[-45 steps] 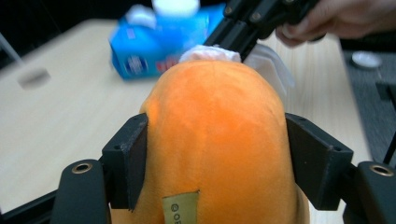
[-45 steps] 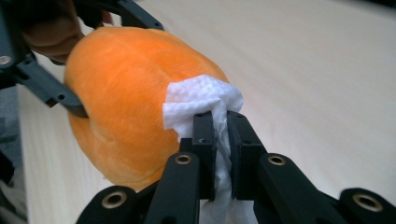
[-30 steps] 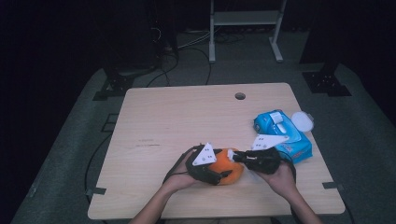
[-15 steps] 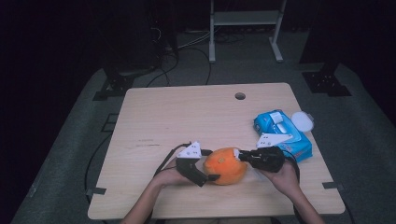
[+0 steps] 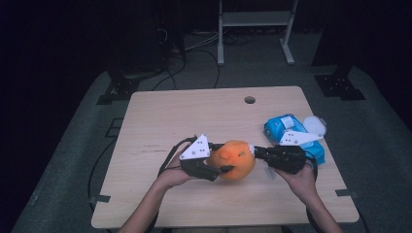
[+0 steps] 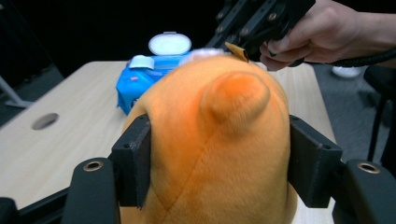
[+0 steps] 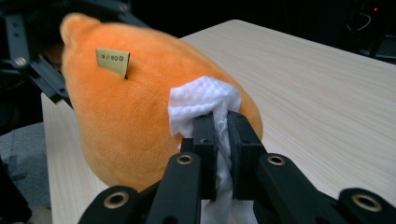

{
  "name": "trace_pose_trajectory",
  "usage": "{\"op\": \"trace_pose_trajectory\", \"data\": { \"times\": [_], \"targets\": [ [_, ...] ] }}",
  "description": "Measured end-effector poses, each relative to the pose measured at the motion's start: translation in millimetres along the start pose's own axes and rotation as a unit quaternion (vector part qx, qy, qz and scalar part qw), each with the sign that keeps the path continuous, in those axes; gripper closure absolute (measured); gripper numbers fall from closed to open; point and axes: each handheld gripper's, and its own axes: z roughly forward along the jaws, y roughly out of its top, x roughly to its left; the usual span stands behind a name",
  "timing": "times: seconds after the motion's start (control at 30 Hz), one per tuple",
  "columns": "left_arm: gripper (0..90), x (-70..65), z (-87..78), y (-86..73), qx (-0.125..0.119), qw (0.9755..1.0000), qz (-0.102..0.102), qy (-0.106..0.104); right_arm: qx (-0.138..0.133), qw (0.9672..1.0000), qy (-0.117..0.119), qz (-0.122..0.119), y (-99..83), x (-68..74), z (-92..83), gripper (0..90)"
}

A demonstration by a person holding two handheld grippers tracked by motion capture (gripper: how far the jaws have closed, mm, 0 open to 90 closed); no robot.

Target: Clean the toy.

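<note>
An orange plush toy (image 5: 233, 159) is held just above the table's front middle. My left gripper (image 5: 221, 158) comes at it from the left. Its jaws have just been closing and both pads now press the toy's sides (image 6: 210, 140) below a small round ear. My right gripper (image 5: 255, 150) meets the toy from the right, shut on a crumpled white wipe (image 7: 203, 100) that lies against the orange fabric (image 7: 135, 102). A small yellow tag (image 7: 112, 60) sticks out of the toy.
A blue pack of wipes (image 5: 291, 133) with its white lid (image 5: 314, 125) flipped open lies at the table's right edge, close behind my right hand. The wooden table (image 5: 194, 116) has a round hole (image 5: 249, 100) near its far edge. Dark floor and stands surround it.
The left gripper drew back to the left with wide jaws, then came in again and closed on the plush toy. Toy and both grippers now sit a little higher in the high view.
</note>
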Motion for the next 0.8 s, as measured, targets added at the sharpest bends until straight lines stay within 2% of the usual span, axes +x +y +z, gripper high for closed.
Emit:
{"op": "trace_pose_trajectory", "data": {
  "times": [0.13, 0.37, 0.43, 0.53, 0.57, 0.6, 0.63, 0.67, 0.7, 0.8],
  "targets": [
    [34.0, -1.3, -3.5, 12.8, 0.012, 0.9998, 0.018, 0.001, 0.004, 1.0000, 0.008, 0.003, -1.8, -0.2, 4.3, 82.6],
    [33.9, -1.2, 2.8, 16.8, 0.028, 0.9993, 0.023, -0.005, 0.025, 0.9996, 0.013, 0.008, -8.9, -2.0, 15.2, 82.5],
    [33.7, -0.7, 7.4, 12.7, 0.035, 0.9992, 0.018, -0.010, 0.041, 0.9990, 0.016, 0.010, -14.4, -3.8, 21.4, 82.5],
    [33.5, 0.5, 20.0, -4.2, 0.066, 0.9977, 0.011, -0.010, 0.072, 0.9973, 0.012, 0.013, -24.1, -7.1, 32.0, 82.5],
    [33.5, 0.3, 26.2, -12.4, 0.082, 0.9966, 0.007, -0.009, 0.085, 0.9962, 0.008, 0.012, -28.8, -10.1, 36.3, 82.4],
    [33.5, -0.2, 36.3, -25.9, 0.106, 0.9943, 0.007, -0.007, 0.100, 0.9948, 0.004, 0.018, -34.1, -13.9, 40.5, 82.4],
    [33.8, -0.2, 40.0, -32.1, 0.107, 0.9942, 0.002, -0.011, 0.124, 0.9920, -0.005, 0.025, -42.3, -21.1, 46.3, 82.4],
    [34.2, 0.7, 42.1, -37.2, 0.087, 0.9959, -0.017, -0.018, 0.131, 0.9910, -0.009, 0.029, -46.2, -24.9, 48.3, 82.4],
    [34.3, 1.1, 43.0, -38.2, 0.079, 0.9965, -0.025, -0.014, 0.137, 0.9898, -0.015, 0.035, -49.7, -29.1, 48.9, 82.5],
    [34.3, 1.0, 43.8, -34.5, 0.089, 0.9959, -0.010, -0.009, 0.137, 0.9894, -0.032, 0.037, -49.0, -33.9, 42.8, 82.5]
  ]
}}
